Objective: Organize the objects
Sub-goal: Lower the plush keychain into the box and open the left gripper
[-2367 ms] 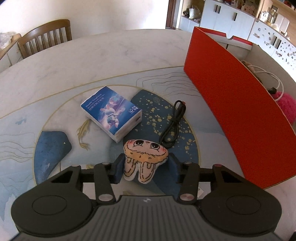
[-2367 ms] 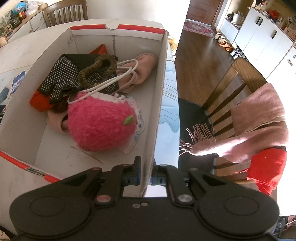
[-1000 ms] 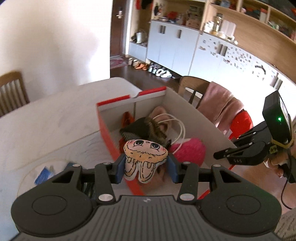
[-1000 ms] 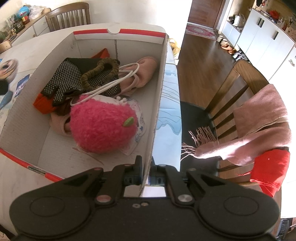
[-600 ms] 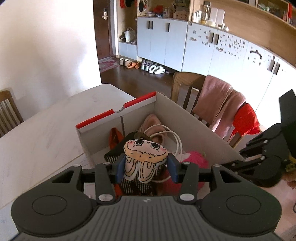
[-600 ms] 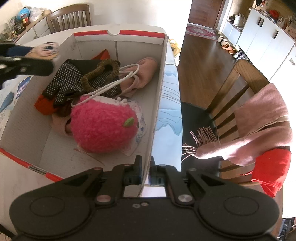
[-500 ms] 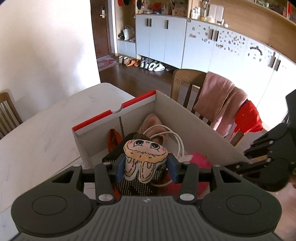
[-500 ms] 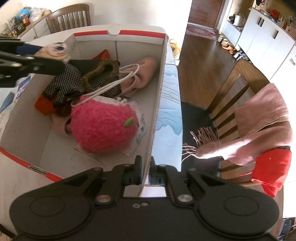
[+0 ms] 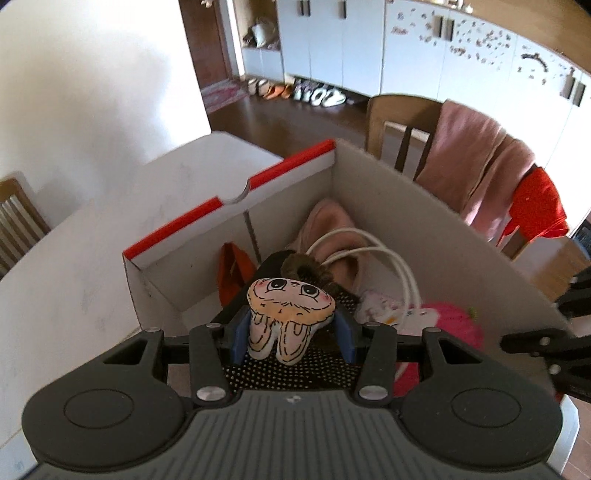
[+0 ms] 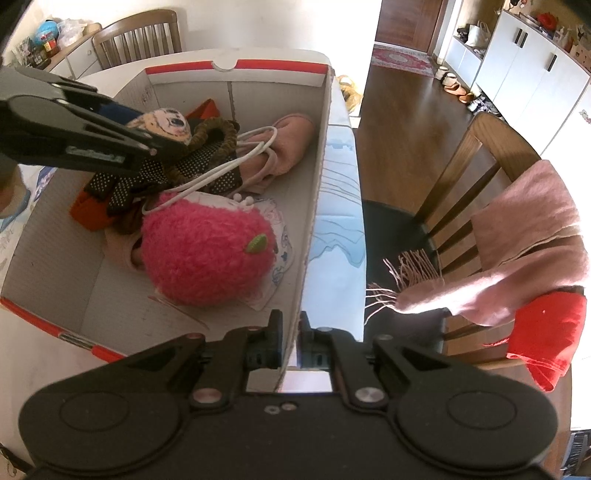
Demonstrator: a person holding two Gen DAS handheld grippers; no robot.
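Observation:
My left gripper (image 9: 291, 334) is shut on a small tooth-shaped plush (image 9: 290, 317) with a cartoon face, held above the inside of the cardboard box (image 9: 436, 236). From the right wrist view the same plush (image 10: 168, 123) hangs over the dotted black glove (image 10: 155, 177) in the box (image 10: 314, 206), with the left gripper (image 10: 162, 142) coming in from the left. My right gripper (image 10: 291, 338) is shut on the box's right wall near its front corner. Inside lie a pink fuzzy ball (image 10: 207, 251), a white cord (image 10: 229, 166) and a pink slipper (image 10: 288, 147).
The box stands on a marble table (image 9: 74, 280) with a red-trimmed far wall (image 9: 229, 195). A wooden chair (image 10: 476, 177) draped with a pink scarf (image 10: 528, 236) and a red cloth (image 10: 546, 332) stands right of the table. Another chair (image 10: 140, 33) is behind the box.
My left gripper has carried the plush from beside the box to over its inside and lower toward the contents. The right gripper has kept its hold on the box wall.

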